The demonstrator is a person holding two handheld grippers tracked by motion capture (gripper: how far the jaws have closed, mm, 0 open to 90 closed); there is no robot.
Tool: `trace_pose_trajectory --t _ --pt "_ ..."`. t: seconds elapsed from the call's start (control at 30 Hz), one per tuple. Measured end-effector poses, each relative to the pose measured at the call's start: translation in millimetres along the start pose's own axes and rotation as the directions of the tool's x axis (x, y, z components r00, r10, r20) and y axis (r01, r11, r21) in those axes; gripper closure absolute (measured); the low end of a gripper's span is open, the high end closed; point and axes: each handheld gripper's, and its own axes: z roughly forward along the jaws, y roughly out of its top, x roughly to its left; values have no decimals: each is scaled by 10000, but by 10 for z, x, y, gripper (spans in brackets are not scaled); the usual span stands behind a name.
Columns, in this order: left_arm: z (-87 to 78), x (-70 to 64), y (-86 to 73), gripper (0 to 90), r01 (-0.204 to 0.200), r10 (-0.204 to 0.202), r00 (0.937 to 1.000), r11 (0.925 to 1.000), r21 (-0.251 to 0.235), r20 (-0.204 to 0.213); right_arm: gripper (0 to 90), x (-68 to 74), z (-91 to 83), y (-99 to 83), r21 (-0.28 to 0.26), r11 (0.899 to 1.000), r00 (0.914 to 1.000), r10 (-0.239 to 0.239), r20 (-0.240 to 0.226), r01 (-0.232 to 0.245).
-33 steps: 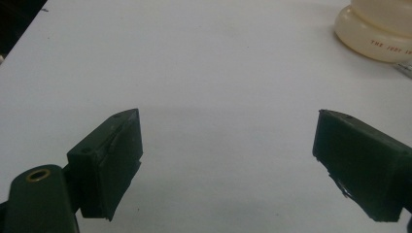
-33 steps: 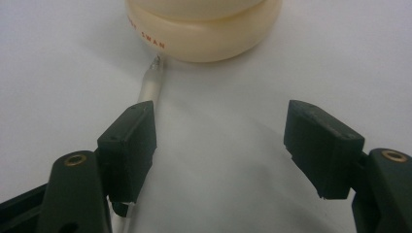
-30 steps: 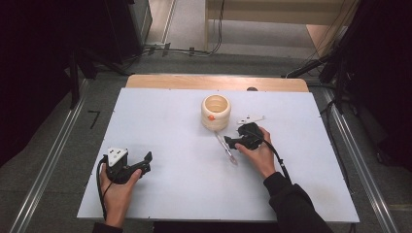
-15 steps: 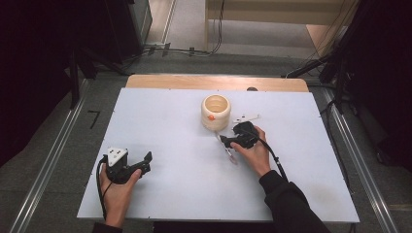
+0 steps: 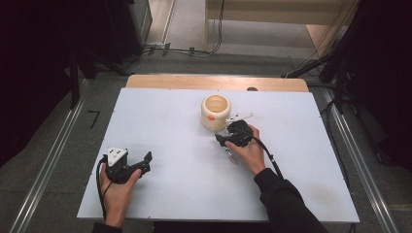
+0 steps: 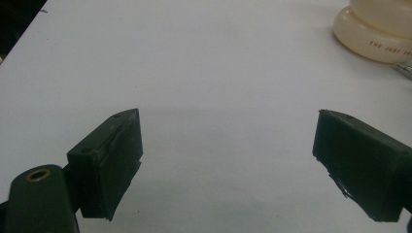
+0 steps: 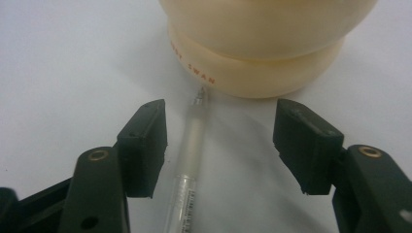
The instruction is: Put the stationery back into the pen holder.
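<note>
A cream, rounded pot with an orange dot on its side stands mid-table. My right gripper sits just in front of it, open. In the right gripper view a clear pen lies on the table between the open jaws of the right gripper, its tip pointing at the pot's base; neither jaw touches it. The pen's other end pokes out beside the right hand. My left gripper rests near the front left, open, and nothing is between the jaws of the left gripper.
The white table top spreads wide around both hands. A second thin pen-like item lies just right of the pot. The pot's base shows at the upper right of the left gripper view. A wooden strip runs along the far edge.
My right gripper has crept left and slightly forward, closer to the pot, staying over the pen. The left gripper has not moved.
</note>
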Motion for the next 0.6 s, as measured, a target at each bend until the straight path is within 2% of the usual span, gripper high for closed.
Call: trace_pose_trajectory --t 0.13,0.17,0.3,0.6 --pt "-1 -5 1 115 -37 37 10000 10000 19 5 428 21 24 19 37 10000 10000 -60 -53 60" --pt "0 -6 1 115 -30 30 10000 10000 15 11 471 33 33 29 88 10000 9999 -11 -131 12" --pt "4 -6 -1 115 -53 53 10000 10000 32 -1 551 41 50 51 166 9998 9998 58 -187 -55" --pt "5 -4 -2 115 -29 29 10000 10000 25 17 675 64 73 78 325 9993 9993 169 -341 -158"
